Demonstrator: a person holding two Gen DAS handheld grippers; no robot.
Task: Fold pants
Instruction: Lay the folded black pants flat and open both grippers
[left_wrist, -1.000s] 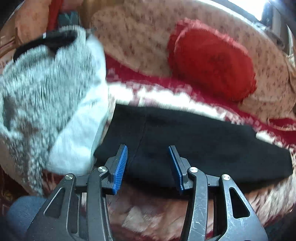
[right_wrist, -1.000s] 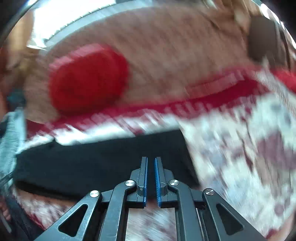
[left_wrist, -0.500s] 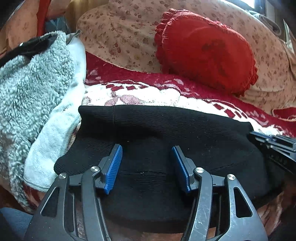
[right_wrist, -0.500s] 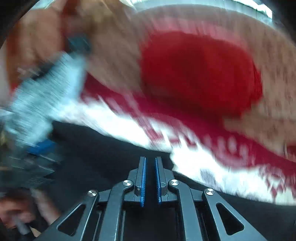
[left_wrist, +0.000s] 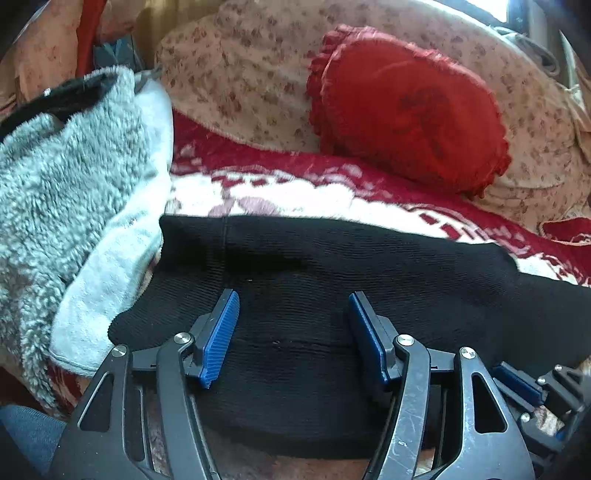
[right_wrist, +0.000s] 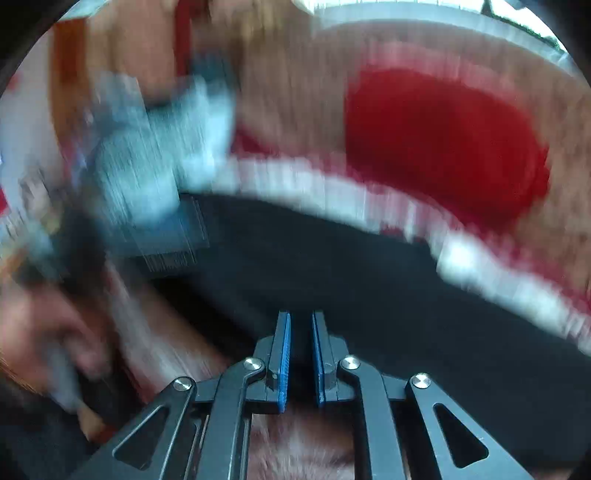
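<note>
A: The left gripper (left_wrist: 291, 332) hovers spread wide over the near edge of the black pants (left_wrist: 332, 266) on the patterned blanket (left_wrist: 295, 192).

B: Right gripper (right_wrist: 300, 354), nearly closed, seems to pinch their fabric (blurred). Lay layers flush.

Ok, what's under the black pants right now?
The black pants lie on the red-and-white patterned blanket, which shows beyond their far edge. Whatever lies beneath the folded layers is covered.
</note>
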